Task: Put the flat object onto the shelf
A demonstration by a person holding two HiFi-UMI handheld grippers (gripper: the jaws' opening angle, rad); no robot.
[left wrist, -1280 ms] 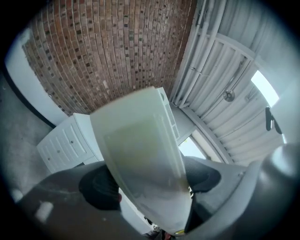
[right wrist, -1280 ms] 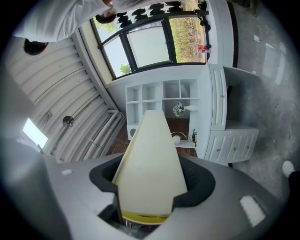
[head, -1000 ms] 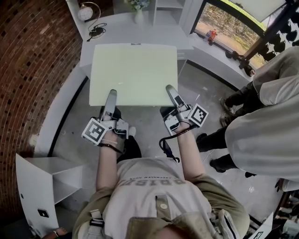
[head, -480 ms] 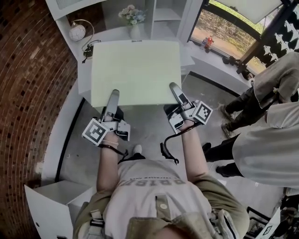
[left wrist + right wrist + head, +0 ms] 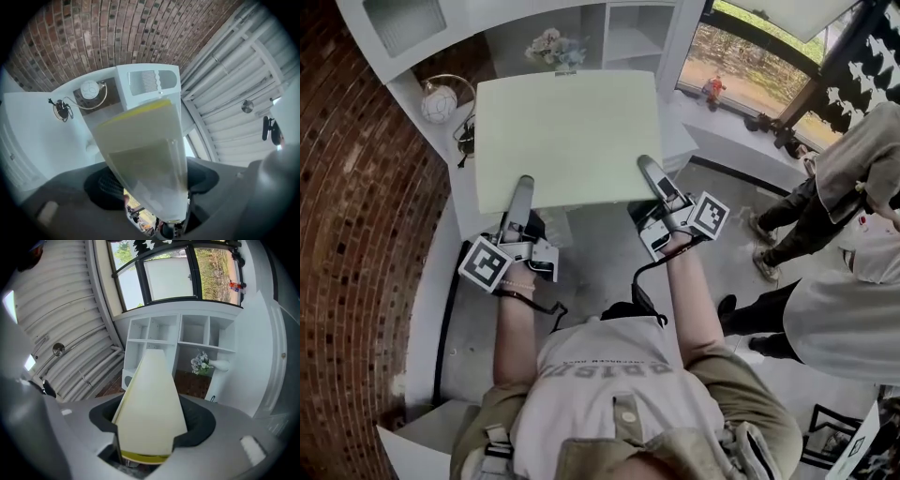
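Note:
A large flat pale yellow-green board (image 5: 572, 141) is held level in front of me by its near edge. My left gripper (image 5: 521, 189) is shut on the left part of that edge and my right gripper (image 5: 648, 170) on the right part. The board (image 5: 145, 154) runs out from between the jaws in the left gripper view. In the right gripper view the board (image 5: 151, 399) points toward a white shelf unit (image 5: 180, 336) with open compartments. That shelf unit (image 5: 630, 36) stands just beyond the board's far edge in the head view.
A vase of flowers (image 5: 551, 45) stands in a lower shelf compartment, and a round white clock (image 5: 438, 103) sits on the white counter (image 5: 467, 192) at left. A brick wall (image 5: 347, 234) curves along the left. Two people (image 5: 848, 197) stand at right by the window ledge (image 5: 741, 131).
I have moved forward with the board: the shelf unit and the clock have slid down into view, and the board's far edge now reaches over the counter toward the shelf. Both grips unchanged.

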